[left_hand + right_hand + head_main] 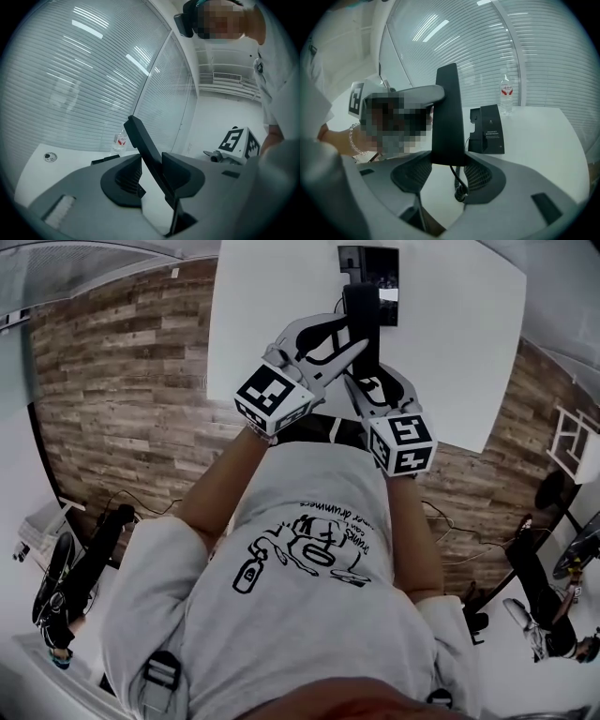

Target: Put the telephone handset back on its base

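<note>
Left gripper (pixel 152 176) and right gripper (pixel 446 173) both clamp the handset (pixel 447 117), held clear above the white table (pixel 281 296). Coiled cord (pixel 459 185) hangs under the right jaws. Base (pixel 490 129) stands beyond, apart, near the far edge. Bare tabletop on both sides. Bottle (pixel 505 96) stands behind the base.

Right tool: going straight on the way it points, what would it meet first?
Past the handset that the right tool holds, probably the base on the table, slightly right of its line; depth is unclear.
</note>
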A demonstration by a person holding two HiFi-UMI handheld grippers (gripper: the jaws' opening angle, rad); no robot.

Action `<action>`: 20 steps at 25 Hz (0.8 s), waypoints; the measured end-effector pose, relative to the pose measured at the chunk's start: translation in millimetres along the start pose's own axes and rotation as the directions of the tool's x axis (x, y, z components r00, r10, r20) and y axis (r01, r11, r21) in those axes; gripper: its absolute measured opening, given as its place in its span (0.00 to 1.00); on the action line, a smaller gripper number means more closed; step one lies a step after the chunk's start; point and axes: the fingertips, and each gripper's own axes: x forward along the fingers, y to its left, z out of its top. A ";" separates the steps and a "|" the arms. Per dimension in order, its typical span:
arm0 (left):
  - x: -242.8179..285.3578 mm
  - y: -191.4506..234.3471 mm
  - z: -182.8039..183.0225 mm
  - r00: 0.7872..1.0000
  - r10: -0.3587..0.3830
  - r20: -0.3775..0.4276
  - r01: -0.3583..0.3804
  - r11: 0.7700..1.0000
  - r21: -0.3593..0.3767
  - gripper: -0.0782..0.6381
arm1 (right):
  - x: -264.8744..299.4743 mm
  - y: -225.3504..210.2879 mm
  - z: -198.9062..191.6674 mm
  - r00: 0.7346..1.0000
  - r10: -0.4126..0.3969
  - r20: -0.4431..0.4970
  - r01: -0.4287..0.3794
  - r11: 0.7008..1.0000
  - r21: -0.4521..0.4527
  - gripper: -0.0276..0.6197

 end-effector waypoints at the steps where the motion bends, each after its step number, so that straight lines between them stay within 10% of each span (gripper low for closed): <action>1: 1.5 2.8 -2.5 1.000 0.002 -0.005 -0.002 1.000 -0.003 0.28 | 2.6 -1.6 -0.8 1.000 0.001 -0.005 -0.001 1.000 0.004 0.36; 20: 33.4 38.6 -45.5 0.998 0.013 -0.069 -0.014 1.000 -0.021 0.30 | 39.7 -30.2 -21.9 0.995 -0.013 -0.103 0.025 0.992 0.123 0.36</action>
